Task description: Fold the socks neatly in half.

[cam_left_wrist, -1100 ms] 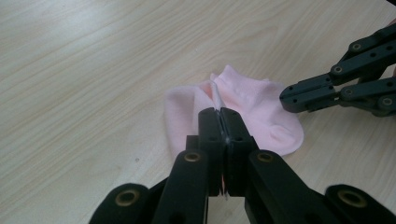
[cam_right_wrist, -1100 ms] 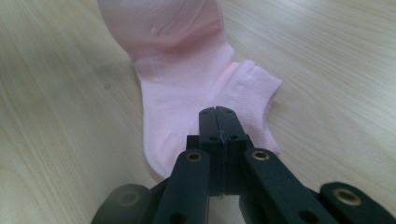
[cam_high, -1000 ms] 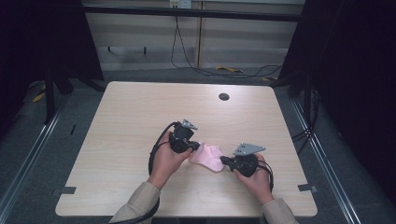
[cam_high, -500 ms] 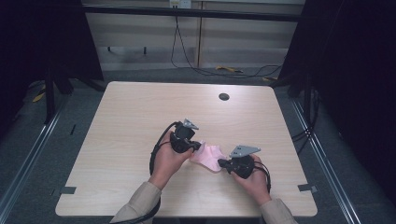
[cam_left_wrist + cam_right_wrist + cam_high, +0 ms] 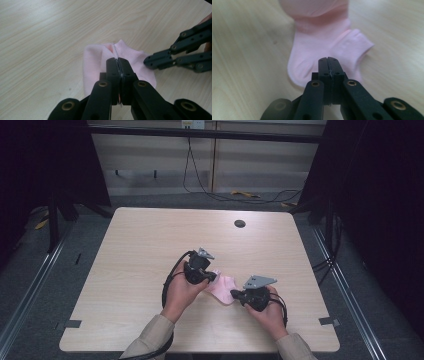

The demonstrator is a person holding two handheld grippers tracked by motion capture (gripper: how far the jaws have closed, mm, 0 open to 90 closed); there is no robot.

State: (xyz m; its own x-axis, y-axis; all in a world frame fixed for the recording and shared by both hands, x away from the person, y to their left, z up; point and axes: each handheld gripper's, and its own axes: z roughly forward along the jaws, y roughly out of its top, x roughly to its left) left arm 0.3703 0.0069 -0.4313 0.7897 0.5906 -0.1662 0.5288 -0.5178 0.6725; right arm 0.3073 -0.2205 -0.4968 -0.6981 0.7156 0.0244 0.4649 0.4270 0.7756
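One pink sock [image 5: 223, 289], two tongs [image 5: 212, 276] [image 5: 234, 294]

My small pale-pink fabric ankle sock [image 5: 222, 289] lies flat on the light wooden tabletop [image 5: 150, 245], near its front edge, slightly rumpled.

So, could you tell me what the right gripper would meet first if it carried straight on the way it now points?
The right gripper has its jaws together, low over the near edge of the pink sock. Going straight on, it would most likely run along the sock; whether the tips already touch the cloth is hard to judge. The left gripper lies beyond it.
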